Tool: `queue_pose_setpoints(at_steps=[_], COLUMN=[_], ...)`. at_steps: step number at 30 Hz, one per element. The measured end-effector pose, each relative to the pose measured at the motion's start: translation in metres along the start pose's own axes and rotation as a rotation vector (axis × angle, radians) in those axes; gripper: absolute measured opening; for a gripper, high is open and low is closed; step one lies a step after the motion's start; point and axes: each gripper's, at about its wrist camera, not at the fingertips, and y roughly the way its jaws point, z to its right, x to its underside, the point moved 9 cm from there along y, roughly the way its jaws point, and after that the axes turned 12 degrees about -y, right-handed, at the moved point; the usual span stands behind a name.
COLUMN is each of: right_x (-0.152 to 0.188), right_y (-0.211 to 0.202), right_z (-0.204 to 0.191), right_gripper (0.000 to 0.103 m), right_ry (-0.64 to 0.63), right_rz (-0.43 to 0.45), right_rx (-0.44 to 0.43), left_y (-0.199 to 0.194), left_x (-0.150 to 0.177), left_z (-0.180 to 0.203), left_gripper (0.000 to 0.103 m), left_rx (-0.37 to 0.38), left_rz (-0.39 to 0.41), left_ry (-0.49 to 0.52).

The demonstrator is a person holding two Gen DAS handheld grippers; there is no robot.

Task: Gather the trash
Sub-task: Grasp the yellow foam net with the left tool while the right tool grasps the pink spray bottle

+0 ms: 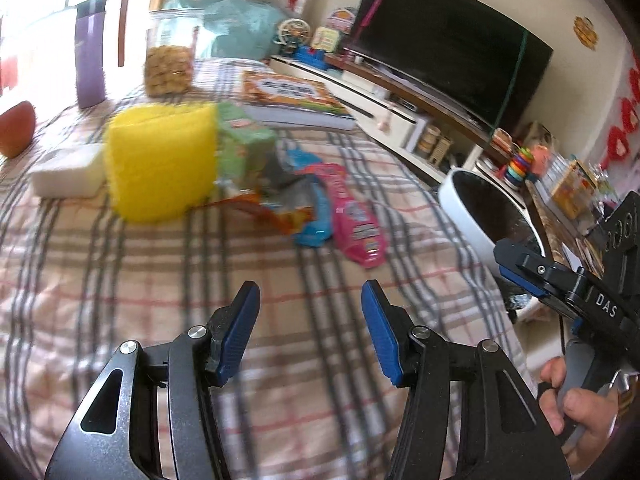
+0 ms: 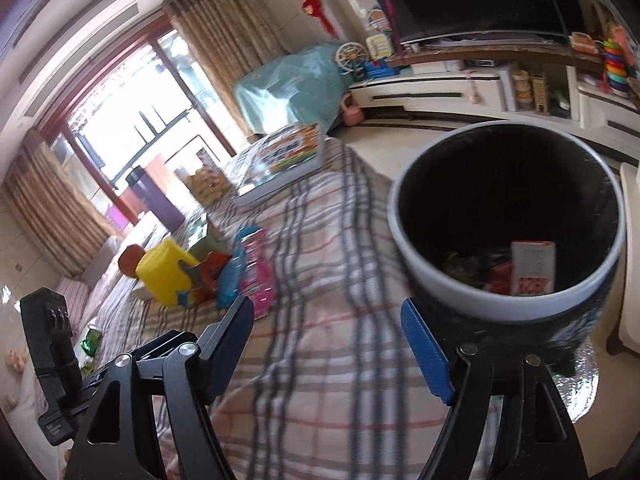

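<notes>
Your left hand-held gripper [image 1: 310,292] has 2 black angular fingers, each faced with a ribbed blue pad [image 1: 240,330], and round silver screws [image 1: 199,332] sit at the finger joints. Triangular cut-outs pierce the metal arms behind them. Your right hand-held gripper [image 2: 328,308] is built the same way: black linkage, blue ribbed pads, silver screw heads. Seen from the left wrist view, its black body carries white lettering "DAS" [image 1: 606,305], and your hand [image 1: 576,408] wraps its grey handle.
</notes>
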Motion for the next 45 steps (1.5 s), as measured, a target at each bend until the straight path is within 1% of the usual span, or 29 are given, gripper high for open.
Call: queue_pose_setpoints(at_steps=[12, 16, 21, 27, 29, 31, 33, 36, 39, 41, 42, 43, 45], right_x=[0.006, 0.007, 0.009, 0.009, 0.007, 0.004, 0.001, -0.004, -0.003, -0.002, -0.002, -0.002, -0.001], right_y=[0.026, 0.034, 0.047, 0.062, 0.067, 0.073, 0.079, 0.09, 0.106, 0.11, 0.111, 0.11, 0.108], right_z=[-0.052, -0.062, -0.065, -0.066, -0.066, -0.067, -0.069, -0.072, -0.073, -0.072, -0.072, -0.072, -0.07], right_gripper=[0.078, 0.078, 0.078, 0.077, 0.076, 0.075, 0.074, 0.073, 0.066, 0.059, 0.056, 0.047, 0.045], right_ry=[-0.065, -0.093, -0.115, -0.158, -0.169, -0.19, -0.211, -0.242, -0.274, -0.293, -0.301, -0.304, -0.294], right_rz=[-0.032, -0.041, -0.065, -0.096, -0.105, -0.114, -0.122, -0.142, -0.184, -0.188, -0.187, -0.187, -0.183], right_rx=[-0.057, -0.051, -0.04, -0.02, -0.014, -0.003, 0.005, 0.021, 0.04, 0.063, 0.075, 0.081, 0.075], left_y=[-0.012, -0.012, -0.01, -0.003, 0.0, 0.003, 0.008, 0.017, 0.025, 0.03, 0.033, 0.036, 0.036], left_x=[-0.006, -0.009, -0.017, -0.036, -0.048, -0.058, -0.068, -0.081, -0.087, -0.087, -0.086, -0.085, -0.082], left_z=[-0.057, -0.071, -0.084, -0.092, -0.093, -0.094, -0.096, -0.098, -0.098, -0.095, -0.094, -0.093, -0.089], left_gripper=[0.053, 0.053, 0.054, 0.057, 0.061, 0.066, 0.069, 0.069, 0.069, 0.054, 0.043, 0.032, 0.024], left_rx=[-0.061, -0.077, -0.094, -0.112, -0.122, -0.131, -0.14, -0.141, -0.137, -0.121, -0.114, -0.112, -0.102], left_rz=[0.022, 0.027, 0.025, 0.037, 0.052, 0.063, 0.072, 0.077, 0.084, 0.077, 0.065, 0.057, 0.054], left_ry=[-0.081, -0.099, -0.109, -0.094, -0.079, -0.067, -0.059, -0.058, -0.049, -0.038, -0.029, -0.022, -0.004])
